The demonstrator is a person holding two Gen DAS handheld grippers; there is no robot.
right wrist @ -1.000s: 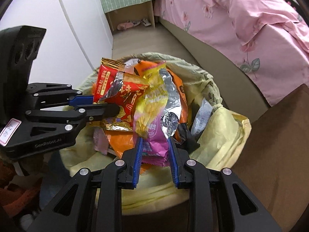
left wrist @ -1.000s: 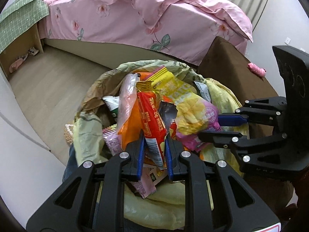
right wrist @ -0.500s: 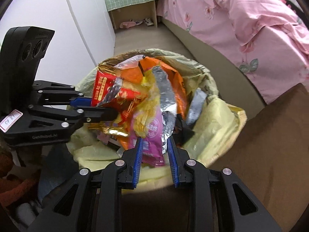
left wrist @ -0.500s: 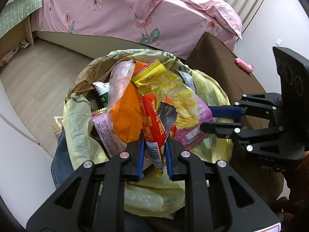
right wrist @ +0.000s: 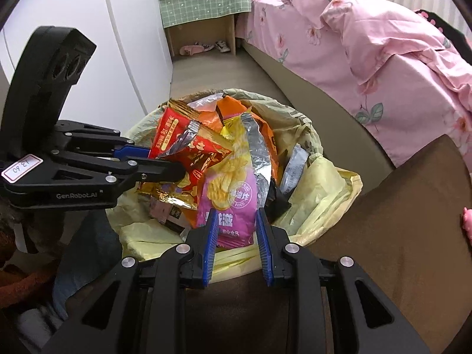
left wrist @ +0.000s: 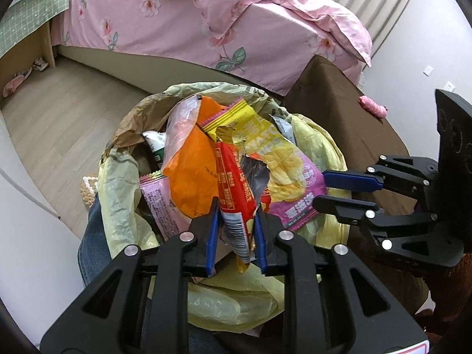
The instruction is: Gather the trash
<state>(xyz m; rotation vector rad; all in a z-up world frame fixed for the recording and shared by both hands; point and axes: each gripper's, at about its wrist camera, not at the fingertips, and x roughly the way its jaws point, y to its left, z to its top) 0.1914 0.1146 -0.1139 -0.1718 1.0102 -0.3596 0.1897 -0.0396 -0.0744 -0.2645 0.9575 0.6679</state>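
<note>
Beside the bed (left wrist: 206, 29), over the bin bag (left wrist: 118, 194), my left tongs (left wrist: 236, 233), jaws just easing apart, pinch a red wrapper (left wrist: 234, 194); my right tongs (right wrist: 236, 233) clamp a pink chip bag (right wrist: 233, 200).

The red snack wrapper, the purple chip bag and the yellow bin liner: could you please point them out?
red snack wrapper (left wrist: 234, 188), left wrist view, printed middle.
purple chip bag (right wrist: 233, 206), right wrist view, lower front.
yellow bin liner (right wrist: 321, 188), right wrist view, right fold.
</note>
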